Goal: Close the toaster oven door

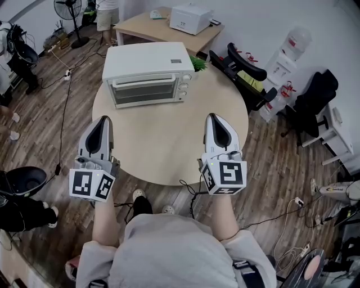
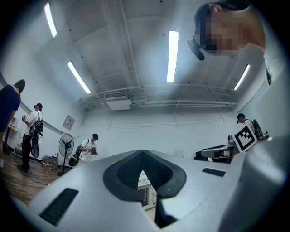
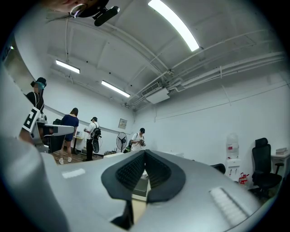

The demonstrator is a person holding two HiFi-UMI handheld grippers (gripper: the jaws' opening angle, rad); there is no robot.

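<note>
A white toaster oven (image 1: 147,73) stands at the far side of the round wooden table (image 1: 169,149). Its glass door (image 1: 147,91) faces me and sits flat against the front, closed. My left gripper (image 1: 103,121) hovers over the near left part of the table, shut with nothing in it. Over the near right part is my right gripper (image 1: 216,119), also shut and empty. Both point toward the oven and stay well short of it. In the left gripper view the pads (image 2: 156,174) meet, and the oven (image 2: 145,194) shows through the gap below them. The right gripper view shows the same (image 3: 141,186).
A green plant (image 1: 198,63) sits behind the oven's right corner. Right of the table stands a black office chair (image 1: 242,70), with water bottles (image 1: 292,45) further right. A desk with a white machine (image 1: 191,19) and a person (image 1: 107,17) are at the back. Cables cross the wooden floor.
</note>
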